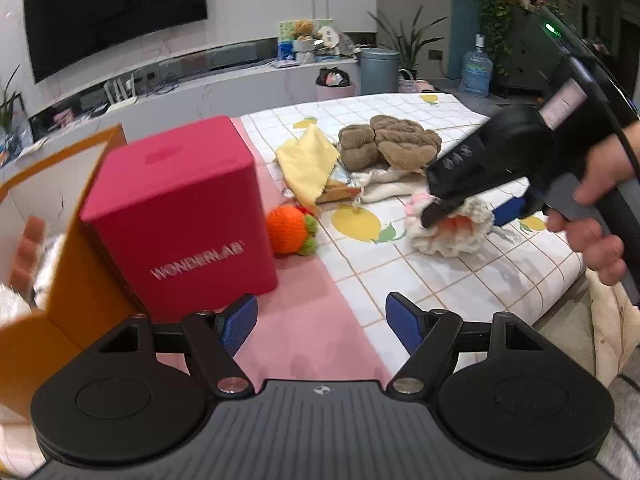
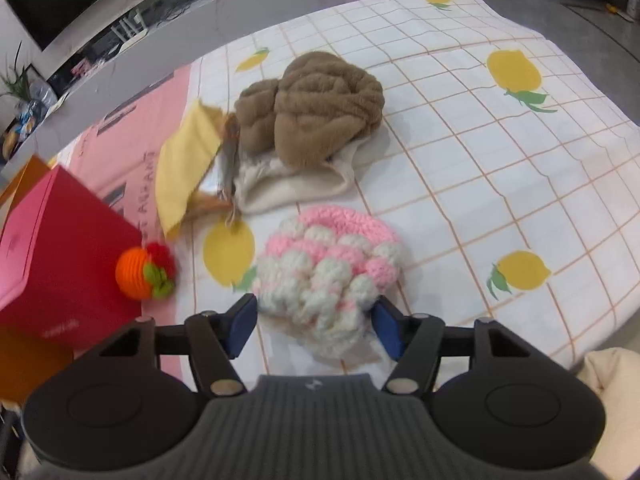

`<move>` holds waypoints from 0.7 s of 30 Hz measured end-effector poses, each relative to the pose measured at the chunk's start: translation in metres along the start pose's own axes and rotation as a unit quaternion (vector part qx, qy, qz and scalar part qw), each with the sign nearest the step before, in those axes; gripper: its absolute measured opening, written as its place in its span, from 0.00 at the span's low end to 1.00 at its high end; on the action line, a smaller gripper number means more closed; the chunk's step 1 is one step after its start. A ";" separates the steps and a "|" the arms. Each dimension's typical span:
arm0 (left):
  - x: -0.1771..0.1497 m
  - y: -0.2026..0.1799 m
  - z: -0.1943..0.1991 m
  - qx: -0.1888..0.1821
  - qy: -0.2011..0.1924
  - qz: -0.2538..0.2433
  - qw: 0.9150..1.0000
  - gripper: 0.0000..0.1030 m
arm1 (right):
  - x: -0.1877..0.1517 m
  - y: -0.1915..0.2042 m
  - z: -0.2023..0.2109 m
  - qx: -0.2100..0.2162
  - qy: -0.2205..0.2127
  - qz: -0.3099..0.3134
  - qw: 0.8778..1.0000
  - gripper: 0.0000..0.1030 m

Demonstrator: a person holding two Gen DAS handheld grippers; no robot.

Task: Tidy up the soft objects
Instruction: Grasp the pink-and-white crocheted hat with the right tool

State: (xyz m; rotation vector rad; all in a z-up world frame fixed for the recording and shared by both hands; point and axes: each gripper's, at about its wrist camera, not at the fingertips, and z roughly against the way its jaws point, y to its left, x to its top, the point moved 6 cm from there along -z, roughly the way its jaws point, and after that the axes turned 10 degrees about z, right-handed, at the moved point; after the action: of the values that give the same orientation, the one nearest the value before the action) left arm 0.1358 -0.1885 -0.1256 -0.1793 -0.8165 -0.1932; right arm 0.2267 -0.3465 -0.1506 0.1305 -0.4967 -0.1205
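Soft stuff lying all over a lemon-print tablecloth (image 2: 500, 168) in a living room

A wall TV (image 1: 116, 12) and potted plants are sitting behind the table, and a pink mat (image 1: 320, 320) is covering its left part under a red WONDERLAB box (image 1: 180, 216). The right gripper (image 2: 314, 328) is tilting down steeply, jaws partly open around the pink-and-white crochet hat (image 2: 328, 276); can't tell if the pads are actually pressing. The left gripper (image 1: 320, 320) is hanging wide open and empty over the mat. A brown fleece hat (image 2: 320, 108), yellow cloth (image 2: 184, 164) and orange knitted fruit (image 2: 136, 272) are lying nearby.
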 end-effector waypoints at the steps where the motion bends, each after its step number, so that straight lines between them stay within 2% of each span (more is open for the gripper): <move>1: -0.002 -0.004 -0.002 0.002 -0.005 0.003 1.000 0.83 | 0.002 0.001 -0.003 -0.011 0.000 0.007 1.000 0.67; 3: -0.005 -0.014 -0.003 0.015 -0.032 -0.003 0.999 0.83 | 0.003 0.003 -0.010 -0.025 0.002 0.019 0.999 0.77; 7: -0.004 -0.032 -0.007 0.052 -0.075 -0.077 0.993 0.83 | 0.004 -0.003 -0.019 -0.004 0.011 -0.003 1.000 0.80; 8: -0.004 -0.035 -0.008 0.064 -0.083 -0.089 0.990 0.84 | 0.006 -0.004 -0.020 0.002 0.010 -0.012 1.000 0.83; 11: -0.002 -0.040 -0.014 0.091 -0.104 -0.097 0.986 0.84 | 0.008 -0.010 -0.024 0.005 0.009 -0.046 0.999 0.86; 13: 0.000 -0.044 -0.020 0.099 -0.109 -0.099 0.984 0.84 | 0.008 -0.013 -0.024 0.001 0.003 -0.057 0.998 0.83; 14: 0.001 -0.046 -0.024 0.107 -0.112 -0.104 0.983 0.84 | 0.009 -0.013 -0.022 -0.007 0.000 -0.049 0.999 0.71; 18: 0.007 -0.052 -0.037 0.152 -0.115 -0.106 0.976 0.84 | 0.011 -0.010 -0.013 -0.016 -0.006 0.001 1.000 0.54; 21: 0.014 -0.056 -0.043 0.169 -0.118 -0.090 0.974 0.84 | 0.012 -0.012 -0.007 -0.033 -0.011 0.008 0.999 0.52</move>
State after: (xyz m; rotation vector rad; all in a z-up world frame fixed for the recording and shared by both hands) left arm 0.1621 -0.2545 -0.1396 0.1974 -1.0890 -0.2026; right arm 0.2393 -0.3594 -0.1536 0.0607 -0.5146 -0.1227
